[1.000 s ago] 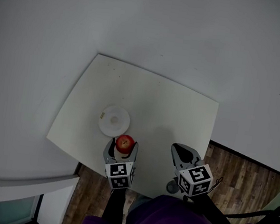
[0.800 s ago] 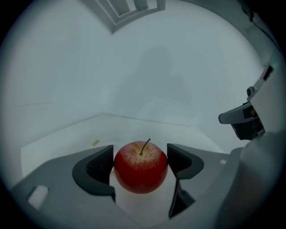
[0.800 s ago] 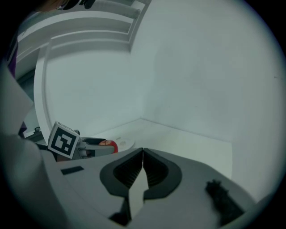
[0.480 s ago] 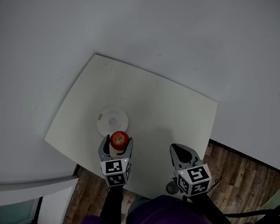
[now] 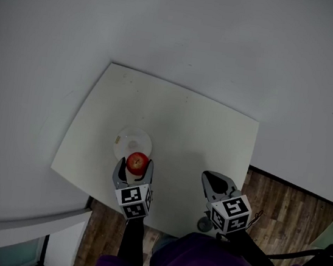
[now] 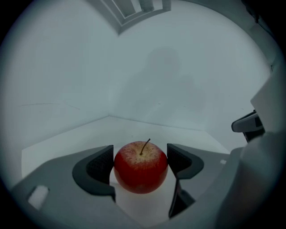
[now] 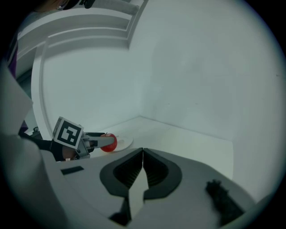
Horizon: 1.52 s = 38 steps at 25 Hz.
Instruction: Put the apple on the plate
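Observation:
A red apple (image 5: 138, 161) with its stem up sits clamped between the jaws of my left gripper (image 5: 135, 167), held above the table at the near edge of a small white plate (image 5: 130, 140). The left gripper view shows the apple (image 6: 141, 166) filling the gap between both dark pads, and the plate is hidden below it there. My right gripper (image 5: 217, 184) hovers over the table's near right part with its jaws pressed together and nothing in them. From the right gripper view (image 7: 143, 154) the apple (image 7: 108, 142) and plate (image 7: 124, 143) lie to the left.
The white table (image 5: 203, 134) stands in a corner of pale walls. Wooden floor (image 5: 285, 207) shows at the right and beyond the near edge. A white ledge (image 5: 19, 219) runs along the lower left.
My left gripper has carried the apple left and away from me, from the table's near edge up to the plate's near rim. The right gripper has stayed put.

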Available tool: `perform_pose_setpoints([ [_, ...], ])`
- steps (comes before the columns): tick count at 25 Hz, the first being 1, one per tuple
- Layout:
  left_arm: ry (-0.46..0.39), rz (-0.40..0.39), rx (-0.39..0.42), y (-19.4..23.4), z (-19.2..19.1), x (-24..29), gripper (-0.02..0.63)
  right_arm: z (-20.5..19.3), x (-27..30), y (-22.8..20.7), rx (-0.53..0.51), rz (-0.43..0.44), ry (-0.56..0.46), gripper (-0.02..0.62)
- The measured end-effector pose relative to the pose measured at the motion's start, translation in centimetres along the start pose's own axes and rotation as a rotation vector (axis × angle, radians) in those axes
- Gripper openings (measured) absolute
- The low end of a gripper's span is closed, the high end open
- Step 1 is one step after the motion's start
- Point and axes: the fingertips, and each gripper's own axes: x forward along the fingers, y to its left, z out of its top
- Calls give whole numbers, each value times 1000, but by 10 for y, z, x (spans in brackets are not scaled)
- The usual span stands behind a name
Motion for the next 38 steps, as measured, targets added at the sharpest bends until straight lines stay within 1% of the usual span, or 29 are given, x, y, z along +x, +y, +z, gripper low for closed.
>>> perform_pose_setpoints([
  [6, -4, 16, -11, 11, 5, 11, 380, -1, 2, -4, 8, -17, 9, 11],
  [17, 3, 21, 9, 18, 11, 31, 380, -2, 4, -17, 29, -50, 14, 11],
  [26, 1, 32, 22, 26, 11, 43, 380, -5, 6, -20, 38, -61, 20, 11],
  [31, 10, 41, 42, 30, 9, 49, 380, -7, 6, -22, 39, -61, 27, 11],
  [38, 8, 40, 44, 33, 6, 53, 380, -8, 7, -21, 38, -63, 31, 11],
])
